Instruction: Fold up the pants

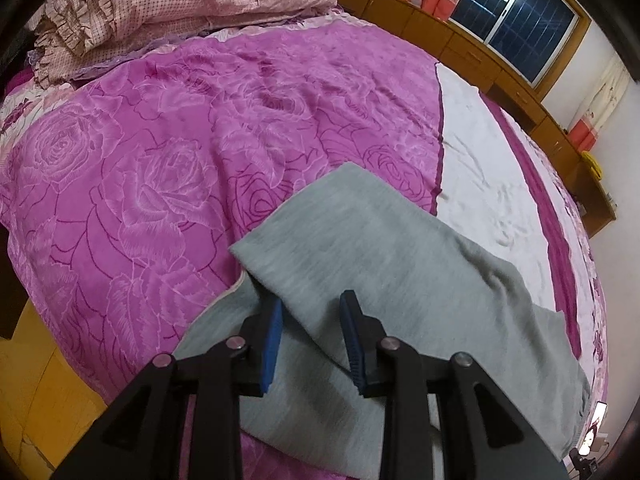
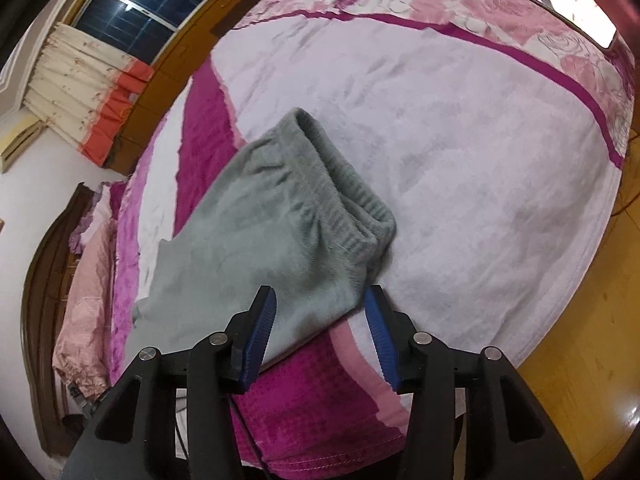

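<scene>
Grey sweatpants (image 1: pixel 400 280) lie folded on the magenta rose blanket (image 1: pixel 140 180), spreading from centre toward five o'clock. The left gripper (image 1: pixel 310 312) hovers over them, jaws apart, holding nothing. The right gripper (image 2: pixel 320 308) is likewise spread, empty, the ribbed cuff (image 2: pixel 360 208) at its one o'clock.

Both views are evenly lit by indoor light, while the window (image 1: pixel 516 24) is seen dark with small lamp reflections. Strong fisheye bending and black vignetting are shown at the edges. Glare is caught on the wooden floor (image 2: pixel 580 360). Slight softness is noticed throughout.
</scene>
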Demonstrator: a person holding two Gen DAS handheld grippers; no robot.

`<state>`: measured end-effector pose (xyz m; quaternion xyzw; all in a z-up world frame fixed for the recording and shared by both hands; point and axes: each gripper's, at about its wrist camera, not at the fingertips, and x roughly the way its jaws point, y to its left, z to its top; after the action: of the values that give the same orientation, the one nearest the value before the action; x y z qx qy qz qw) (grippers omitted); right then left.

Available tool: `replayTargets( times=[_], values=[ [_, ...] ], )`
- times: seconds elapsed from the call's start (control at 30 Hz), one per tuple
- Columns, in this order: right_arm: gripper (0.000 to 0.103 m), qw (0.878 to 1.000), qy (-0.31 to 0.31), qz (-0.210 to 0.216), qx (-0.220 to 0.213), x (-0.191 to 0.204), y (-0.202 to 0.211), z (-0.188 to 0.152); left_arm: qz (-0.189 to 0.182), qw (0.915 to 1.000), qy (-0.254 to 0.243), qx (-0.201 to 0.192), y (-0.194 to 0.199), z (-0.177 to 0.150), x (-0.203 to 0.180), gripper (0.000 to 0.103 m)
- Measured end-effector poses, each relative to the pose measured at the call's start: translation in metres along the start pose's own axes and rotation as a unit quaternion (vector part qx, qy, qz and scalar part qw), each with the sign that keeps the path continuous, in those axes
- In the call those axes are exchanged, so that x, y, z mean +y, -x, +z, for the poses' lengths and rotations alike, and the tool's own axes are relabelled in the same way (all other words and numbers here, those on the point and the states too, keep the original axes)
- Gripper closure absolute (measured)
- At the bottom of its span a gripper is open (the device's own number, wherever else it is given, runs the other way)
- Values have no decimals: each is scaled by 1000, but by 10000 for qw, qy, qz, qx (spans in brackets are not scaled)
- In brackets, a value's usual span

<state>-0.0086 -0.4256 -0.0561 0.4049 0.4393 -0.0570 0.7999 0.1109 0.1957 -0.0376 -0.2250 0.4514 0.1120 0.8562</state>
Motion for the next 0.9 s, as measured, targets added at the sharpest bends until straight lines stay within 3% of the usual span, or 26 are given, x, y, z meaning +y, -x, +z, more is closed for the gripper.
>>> replayTargets(
  times=[0.2, 0.3, 0.37, 0.6, 0.67, 0.9],
  values=[
    [62, 10000, 9, -29, -5, 1, -6, -1, 219, 9996, -165, 2, -1, 1, -9, 74],
    [62, 10000, -21, 22, -27, 3, -8, 0, 228, 9995, -223, -47, 2, 1, -12, 89],
    [69, 10000, 44, 9, -76, 6, -8, 0, 148, 9995, -268, -63, 7, 2, -14, 95],
    [81, 9998, 155, 7, -138, 5, -5, 1, 17, 9992, -375, -144, 14, 6, -20, 100],
    [89, 9997, 162, -5, -156, 4, -5, 1, -38, 9993, -325, -192, 18, 4, -20, 101],
    [95, 9994, 224, 161, -219, 4, 6, 6, -221, 9976, -370, -544, 57, 8, -23, 101]
  ],
)
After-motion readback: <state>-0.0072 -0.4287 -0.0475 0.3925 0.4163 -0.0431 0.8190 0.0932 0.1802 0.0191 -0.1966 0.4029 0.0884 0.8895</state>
